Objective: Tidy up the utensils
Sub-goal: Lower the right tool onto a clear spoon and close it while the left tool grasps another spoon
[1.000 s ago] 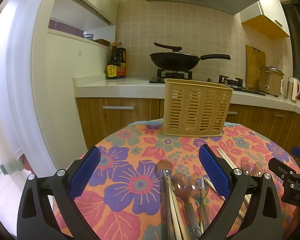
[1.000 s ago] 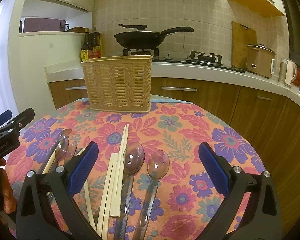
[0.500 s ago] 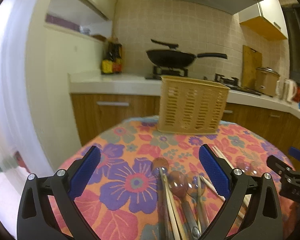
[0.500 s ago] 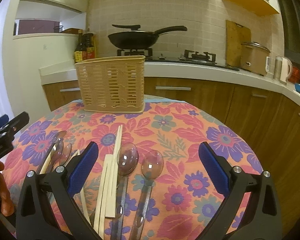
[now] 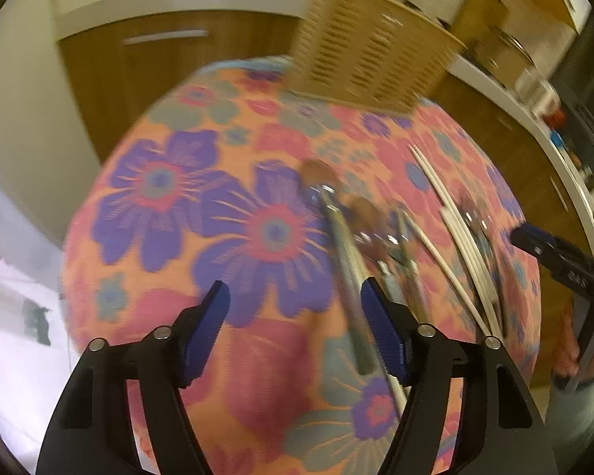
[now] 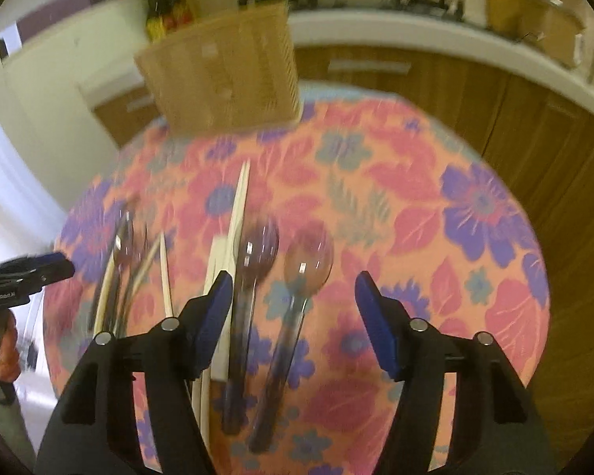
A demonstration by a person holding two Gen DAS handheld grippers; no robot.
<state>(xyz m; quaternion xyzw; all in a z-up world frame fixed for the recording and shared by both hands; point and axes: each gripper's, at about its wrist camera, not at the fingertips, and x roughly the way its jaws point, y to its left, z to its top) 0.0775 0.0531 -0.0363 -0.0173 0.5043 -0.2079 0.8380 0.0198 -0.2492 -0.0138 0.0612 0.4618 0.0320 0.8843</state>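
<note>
Through the left wrist view I see my left gripper [image 5: 293, 303] closing above the flowered worktop [image 5: 170, 182], fingers still apart and gripping nothing; a spoon [image 5: 336, 233] lies just right of the gap, the basket [image 5: 372, 51] at the far edge.

Through the right wrist view, my right gripper [image 6: 293, 293] is closing, fingers apart around two clear spoons [image 6: 305, 265], with chopsticks [image 6: 237, 213] lying left.

We've got a floral tablecloth [image 6: 475, 213], wooden cabinets [image 6: 534, 126] under a white counter [image 6: 415, 31], everything pretty blurry though.
</note>
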